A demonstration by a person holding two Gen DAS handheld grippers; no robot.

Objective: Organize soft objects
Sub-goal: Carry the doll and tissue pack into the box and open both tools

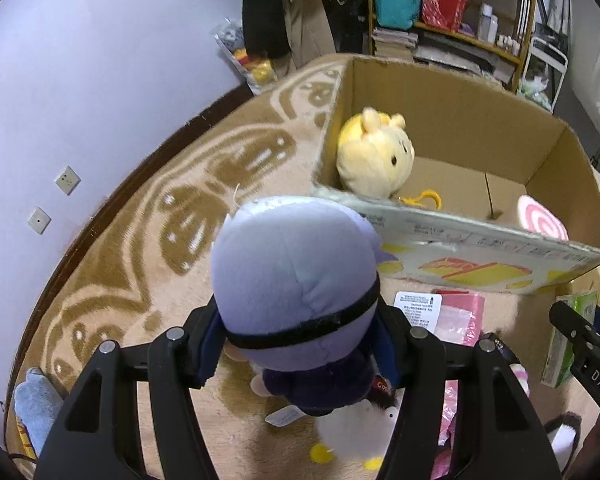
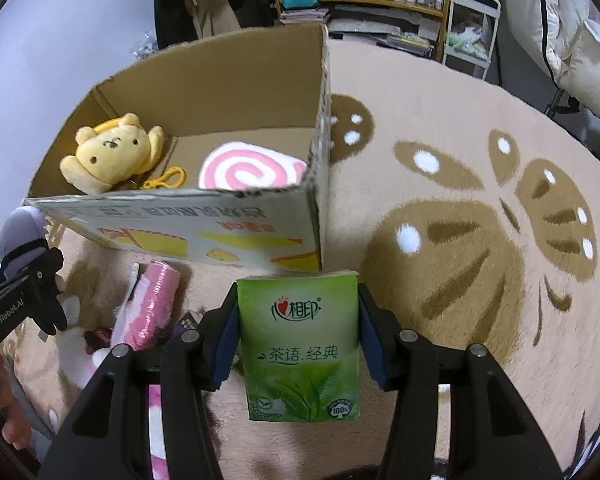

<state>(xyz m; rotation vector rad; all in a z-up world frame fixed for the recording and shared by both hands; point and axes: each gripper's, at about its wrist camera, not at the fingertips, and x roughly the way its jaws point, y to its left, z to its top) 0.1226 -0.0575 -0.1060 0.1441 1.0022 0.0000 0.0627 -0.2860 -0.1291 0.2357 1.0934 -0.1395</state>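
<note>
My left gripper (image 1: 296, 344) is shut on a lavender-headed plush doll (image 1: 292, 276) with a dark blue body, held above the rug just in front of the cardboard box (image 1: 460, 236). My right gripper (image 2: 296, 332) is shut on a green tissue pack (image 2: 298, 344), held near the box's right front corner (image 2: 316, 224). Inside the box lie a yellow bear plush (image 2: 112, 152) at the left and a pink-and-white swirl cushion (image 2: 248, 168) at the right; both also show in the left wrist view, the bear (image 1: 374, 152) and the cushion (image 1: 540, 216).
Pink packets (image 2: 152, 304) and white plush items (image 1: 356, 432) lie on the brown patterned rug (image 2: 460, 240) in front of the box. A blue cloth (image 1: 36, 400) lies at the rug's left edge. Shelves (image 1: 452, 8) and a wall stand behind.
</note>
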